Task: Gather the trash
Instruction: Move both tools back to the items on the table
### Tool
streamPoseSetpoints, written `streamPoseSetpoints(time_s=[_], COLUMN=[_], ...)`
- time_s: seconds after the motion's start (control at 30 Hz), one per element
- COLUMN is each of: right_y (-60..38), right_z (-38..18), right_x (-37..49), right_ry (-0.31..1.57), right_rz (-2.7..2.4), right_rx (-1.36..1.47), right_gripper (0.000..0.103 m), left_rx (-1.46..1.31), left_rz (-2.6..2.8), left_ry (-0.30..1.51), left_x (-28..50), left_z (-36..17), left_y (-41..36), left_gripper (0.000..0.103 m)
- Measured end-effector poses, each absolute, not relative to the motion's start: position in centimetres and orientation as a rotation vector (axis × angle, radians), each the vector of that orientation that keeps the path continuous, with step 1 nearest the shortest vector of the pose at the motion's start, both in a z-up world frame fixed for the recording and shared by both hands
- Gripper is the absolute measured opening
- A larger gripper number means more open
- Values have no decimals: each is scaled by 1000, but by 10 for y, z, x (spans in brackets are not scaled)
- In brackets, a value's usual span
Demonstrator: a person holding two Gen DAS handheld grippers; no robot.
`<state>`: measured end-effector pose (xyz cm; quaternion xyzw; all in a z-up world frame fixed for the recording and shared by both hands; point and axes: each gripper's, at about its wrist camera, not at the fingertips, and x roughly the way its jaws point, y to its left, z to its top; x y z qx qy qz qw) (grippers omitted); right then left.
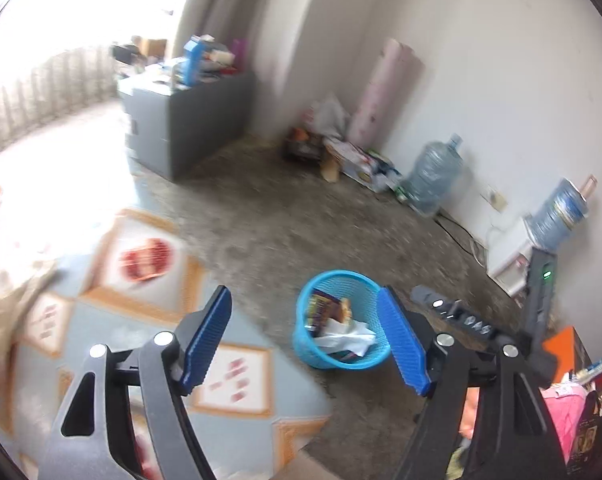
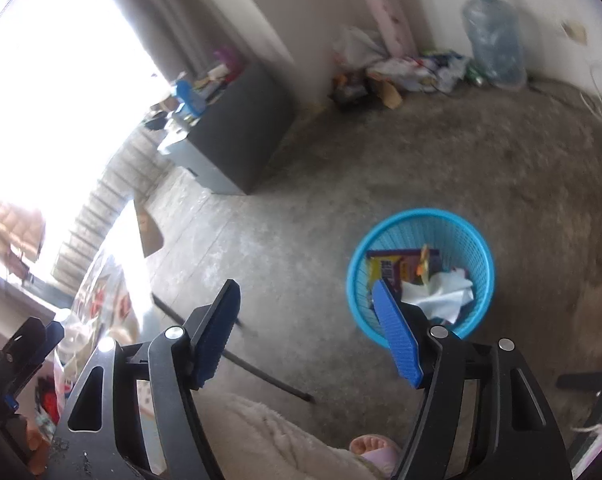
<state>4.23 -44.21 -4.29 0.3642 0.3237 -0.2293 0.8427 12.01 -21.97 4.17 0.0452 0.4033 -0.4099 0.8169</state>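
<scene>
A blue mesh waste basket (image 1: 321, 354) stands on the grey floor. It holds a purple and yellow wrapper (image 1: 323, 308) and crumpled white tissue (image 1: 351, 338). My left gripper (image 1: 307, 338) is open and empty, above the table edge, with the basket seen between its fingers. In the right wrist view the basket (image 2: 477, 248) sits just beyond my right fingertip, with the wrapper (image 2: 389, 266) and tissue (image 2: 441, 296) inside. My right gripper (image 2: 311, 332) is open and empty, held above the floor left of the basket.
A table with a patterned cloth (image 1: 149, 280) lies at lower left. A grey cabinet (image 1: 189, 120), a pile of bags and boxes (image 1: 341, 152) and water jugs (image 1: 433, 176) line the far wall. A power strip (image 1: 453, 312) lies on the floor. A person's foot (image 2: 375, 448) shows below.
</scene>
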Motion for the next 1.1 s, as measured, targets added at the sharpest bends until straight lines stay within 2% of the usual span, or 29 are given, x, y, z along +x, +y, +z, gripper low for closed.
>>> streamPoseSetpoints(time_s=[0.2, 0.47, 0.6, 0.8, 1.1], right_y=[-404, -347, -317, -272, -229], right_z=[-23, -4, -1, 1, 15], right_x=[54, 87, 109, 139, 193], right_ry=[686, 693, 707, 743, 774], right_rz=[-413, -232, -121, 2, 109], right_rx=[669, 556, 532, 445, 359], right_gripper=[70, 71, 71, 71, 71], left_rx=[57, -9, -60, -105, -256], left_rz=[-679, -363, -279, -257, -269], left_ry=[792, 683, 649, 612, 659], left_x=[120, 107, 106, 120, 170], left_z=[52, 58, 58, 57, 33], left_y=[-118, 30, 81, 114, 130], left_gripper=[78, 89, 90, 90, 90])
